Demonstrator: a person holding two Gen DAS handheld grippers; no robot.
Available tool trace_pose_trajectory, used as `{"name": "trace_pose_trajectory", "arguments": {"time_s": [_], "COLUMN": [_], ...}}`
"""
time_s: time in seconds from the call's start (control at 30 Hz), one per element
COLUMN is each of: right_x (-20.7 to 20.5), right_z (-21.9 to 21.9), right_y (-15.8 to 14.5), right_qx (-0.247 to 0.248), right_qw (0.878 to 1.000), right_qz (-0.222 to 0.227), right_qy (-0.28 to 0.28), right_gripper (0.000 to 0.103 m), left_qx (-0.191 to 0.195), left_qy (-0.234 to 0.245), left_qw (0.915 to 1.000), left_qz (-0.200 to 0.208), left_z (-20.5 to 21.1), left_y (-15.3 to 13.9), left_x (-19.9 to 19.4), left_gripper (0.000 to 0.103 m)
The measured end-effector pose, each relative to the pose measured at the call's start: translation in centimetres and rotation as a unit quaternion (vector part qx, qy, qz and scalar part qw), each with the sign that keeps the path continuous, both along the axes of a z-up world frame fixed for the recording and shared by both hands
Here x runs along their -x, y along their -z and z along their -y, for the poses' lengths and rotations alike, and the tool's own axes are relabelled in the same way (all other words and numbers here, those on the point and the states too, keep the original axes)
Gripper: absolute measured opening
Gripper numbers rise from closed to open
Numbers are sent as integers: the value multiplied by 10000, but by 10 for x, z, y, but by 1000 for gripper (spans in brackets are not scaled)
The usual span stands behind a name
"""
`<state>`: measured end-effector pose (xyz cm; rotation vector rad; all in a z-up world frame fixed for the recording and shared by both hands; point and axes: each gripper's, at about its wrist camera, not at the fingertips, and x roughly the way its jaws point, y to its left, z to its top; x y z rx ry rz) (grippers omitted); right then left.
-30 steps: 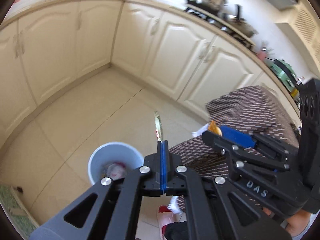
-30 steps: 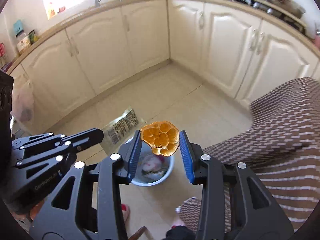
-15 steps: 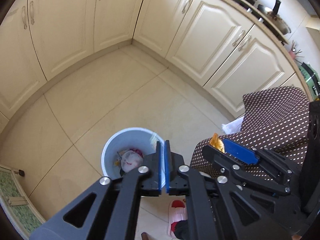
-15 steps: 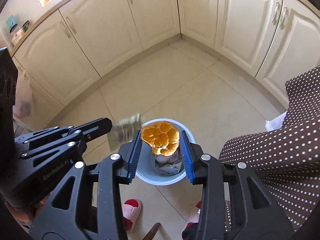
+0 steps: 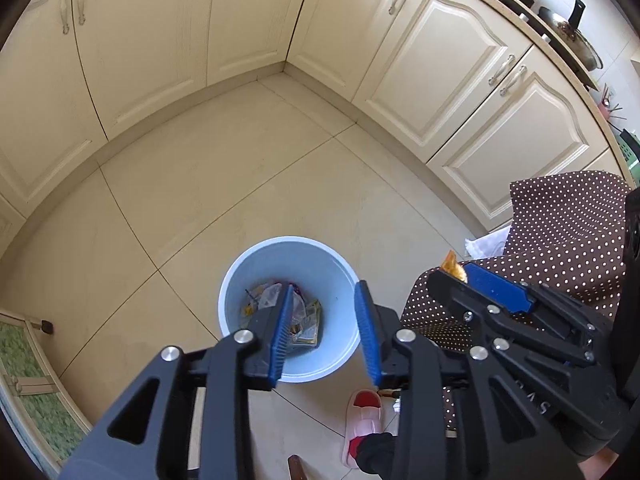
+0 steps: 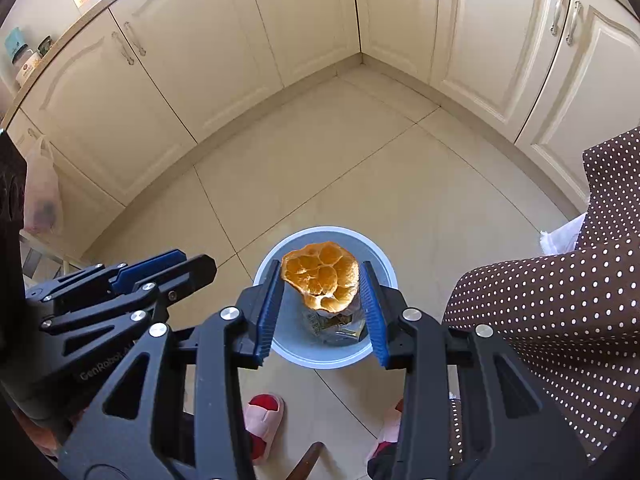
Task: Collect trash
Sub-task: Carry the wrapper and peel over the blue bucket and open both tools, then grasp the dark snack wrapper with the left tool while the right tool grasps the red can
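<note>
Both grippers hang over the pale blue bin (image 5: 256, 276) on the tiled floor (image 5: 224, 184), pointed steeply down.

Right gripper (image 6: 322, 276): jaws clamped on a dried orange peel (image 6: 320, 276), one blue pad on each edge. The peel sits directly above the bin mouth, clear of the rim. Below it, inside the bin, lies a crumpled wrapper (image 6: 336, 326) among other scraps.

Left gripper (image 5: 324, 308): jaws opening, nothing between them. Through the gap you look straight down onto the rubbish in the bin.

Step in hand, as judged: dropping the peel.
- You are already centred, so do not travel further. Hold the right gripper steady and part its jaws fully in one go.
- The peel is light, stiff and curled. It may cling to one pad or flutter sideways. Keep low over the opening; if it sticks, give a small shake rather than a swing.
- Keep the left gripper off to its side, so the two sets of fingers do not knock together.
- Mind the near rim: the bin looks light and a nudge could tip it.

Pose: both tools side by side, tips close together above the bin. Your slippers (image 6: 264, 416) stand just near of it. The dotted brown cloth (image 6: 560, 320) lies right of the bin, apart from it.
</note>
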<state>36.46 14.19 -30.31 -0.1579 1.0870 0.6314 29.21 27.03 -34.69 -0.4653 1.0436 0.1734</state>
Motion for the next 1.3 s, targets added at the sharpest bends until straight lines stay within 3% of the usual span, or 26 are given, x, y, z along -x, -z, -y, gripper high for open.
{"name": "trace_pose_trajectory", "arguments": {"time_s": [0.5,0.63,0.83,1.1,1.3], "right_x": [-1,1,11,36,67], "right_z": [-14,-10,8,79,195], "right_y": [-18,-27,-53,-123,-186], "right_qx": [-193,-234,-313,-465,-467], "right_qw": [9995,9992,9980,9907,9744], "right_qz": [233,313,525,1210,1924], "right_qy": [56,99,134,410,1069], "right_gripper": [43,48,48,48,50], "left_qx": [32,23,-109,-412,-605], "left_qy": [-191,-194,-116,355,1189], "left_qw": [9997,9996,9988,9925,9774], "left_qz": [146,225,455,1098,1638], "left_z": [-18,-18,-4,66,172], "left_y": [-15,-27,-59,-136,-200], "left_x": [11,15,24,35,32], "left_gripper": [37,37,38,44,52]}}
